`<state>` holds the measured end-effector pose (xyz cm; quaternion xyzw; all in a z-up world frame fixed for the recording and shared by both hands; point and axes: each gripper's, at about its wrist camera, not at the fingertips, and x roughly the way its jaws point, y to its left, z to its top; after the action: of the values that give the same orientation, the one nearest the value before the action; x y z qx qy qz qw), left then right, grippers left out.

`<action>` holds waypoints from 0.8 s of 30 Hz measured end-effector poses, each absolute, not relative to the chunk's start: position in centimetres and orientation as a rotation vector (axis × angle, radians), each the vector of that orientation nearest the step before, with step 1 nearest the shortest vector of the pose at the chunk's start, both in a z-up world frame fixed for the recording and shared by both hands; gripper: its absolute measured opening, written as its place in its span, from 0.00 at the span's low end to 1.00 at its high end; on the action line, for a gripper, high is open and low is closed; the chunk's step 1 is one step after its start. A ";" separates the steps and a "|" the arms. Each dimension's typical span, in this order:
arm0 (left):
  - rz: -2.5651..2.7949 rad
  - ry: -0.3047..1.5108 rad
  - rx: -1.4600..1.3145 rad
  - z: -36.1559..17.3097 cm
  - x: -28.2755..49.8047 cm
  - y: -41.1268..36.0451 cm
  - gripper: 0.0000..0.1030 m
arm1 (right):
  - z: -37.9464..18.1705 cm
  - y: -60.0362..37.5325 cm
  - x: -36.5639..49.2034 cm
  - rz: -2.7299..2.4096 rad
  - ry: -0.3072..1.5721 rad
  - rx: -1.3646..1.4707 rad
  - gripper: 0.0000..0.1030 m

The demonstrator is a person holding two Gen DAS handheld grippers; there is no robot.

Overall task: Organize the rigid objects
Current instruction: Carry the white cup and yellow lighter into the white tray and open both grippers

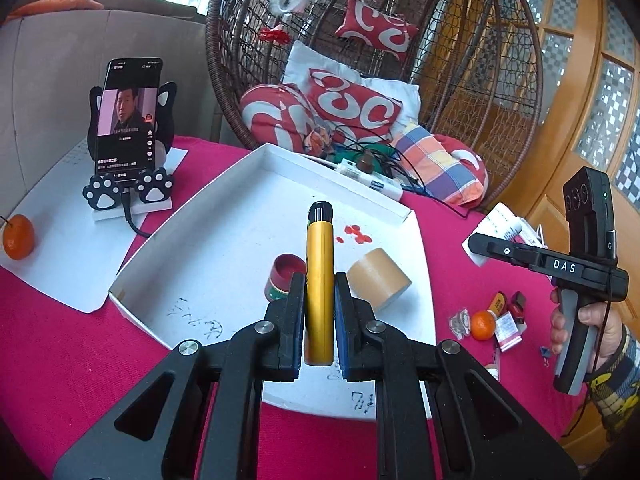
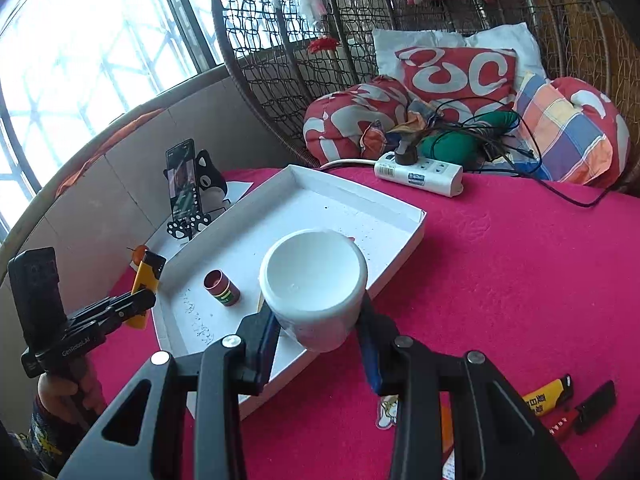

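The left gripper [image 1: 319, 308] was pinched tight on a yellow lighter [image 1: 319, 280], which stood nearly upright between its pads with the black cap pointing away over the white tray [image 1: 208, 240]; the right wrist view showed the same lighter [image 2: 147, 280] held at the tray's left edge, above the pink tablecloth [image 2: 520, 280]. The right gripper [image 2: 320, 332] was clamped on a white cup [image 2: 314, 284], its pads pressing the cup's two sides and its open mouth tilted towards the camera; the cup hung over the near edge of the tray [image 2: 400, 208]. Inside the tray stood a small red jar [image 1: 286, 276] and, just beside the lighter in the left view, a roll of brown tape [image 1: 378, 280] lying on its side; red spots [image 1: 356, 234] marked the tray floor beyond them. On the cloth to the right lay an orange [image 1: 483, 324] among small packets, and another lighter [image 2: 548, 398] showed in the right view. A phone [image 1: 126, 120] leaned on a cat-shaped stand at the far left, with a second orange [image 1: 18, 238] nearby on white paper; a power strip [image 2: 420, 174] sat behind the tray.
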<state>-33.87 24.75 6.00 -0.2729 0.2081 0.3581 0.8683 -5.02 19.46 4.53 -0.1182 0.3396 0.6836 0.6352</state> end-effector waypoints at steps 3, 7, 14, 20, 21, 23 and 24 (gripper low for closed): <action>0.774 0.419 -0.589 5.8 -34.1 25.4 0.12 | 4.0 21.1 -5.7 1.550 0.789 -0.281 0.35; 0.820 0.441 -0.616 4.8 -34.3 26.4 0.12 | 3.5 23.1 -6.5 1.540 0.801 -0.289 0.35; 0.865 0.496 -0.624 3.2 -33.6 28.0 0.12 | 2.6 25.9 -7.9 1.479 0.750 -0.356 0.35; 0.900 0.516 -0.597 3.1 -32.5 28.8 0.14 | 2.4 26.4 -8.6 1.418 0.691 -0.389 0.42; 0.911 0.515 -0.587 3.1 -32.4 28.7 0.23 | 2.5 26.2 -8.8 1.414 0.672 -0.389 0.61; 0.927 0.504 -0.588 3.1 -32.5 28.6 0.56 | 3.0 25.5 -9.0 1.411 0.627 -0.369 0.91; 0.930 0.502 -0.588 3.0 -32.6 28.4 0.79 | 3.4 25.2 -9.1 1.410 0.608 -0.355 0.95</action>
<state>-32.55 28.44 3.02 -0.2764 0.2359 0.4372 0.8227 -9.07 25.16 3.40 -0.1599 0.2737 0.6341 0.7053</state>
